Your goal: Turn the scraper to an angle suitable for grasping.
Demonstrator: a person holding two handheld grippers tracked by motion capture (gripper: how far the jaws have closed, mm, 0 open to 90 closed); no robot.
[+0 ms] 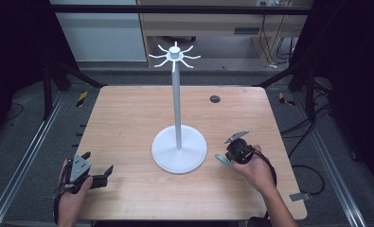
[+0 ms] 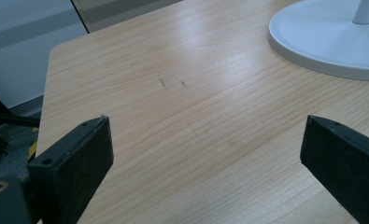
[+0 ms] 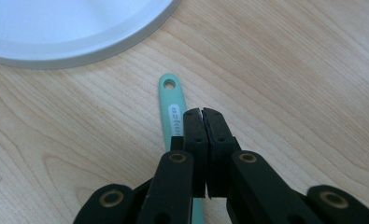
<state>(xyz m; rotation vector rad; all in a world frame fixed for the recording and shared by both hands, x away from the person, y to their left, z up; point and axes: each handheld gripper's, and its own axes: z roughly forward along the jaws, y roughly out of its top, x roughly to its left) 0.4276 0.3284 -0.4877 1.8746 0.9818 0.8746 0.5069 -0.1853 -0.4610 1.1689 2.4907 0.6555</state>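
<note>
A wooden table [image 1: 128,123] carries a white hook stand [image 1: 177,118] at the frame's centre. The left gripper [image 1: 97,175], lower left, has its jaws wide and empty. The right gripper [image 3: 202,116], right of the stand's base, has its jaws pressed together above a teal handle [image 3: 172,105]; whether they pinch it I cannot tell. The handle's long axis runs up-frame toward the base.

A white stand [image 1: 177,142] is standing mid-desk [image 1: 128,113]. The left tool [image 1: 99,176] is resting near-left, the right tool [image 1: 232,153] is lying beside a teal handle [image 1: 223,160].
</note>
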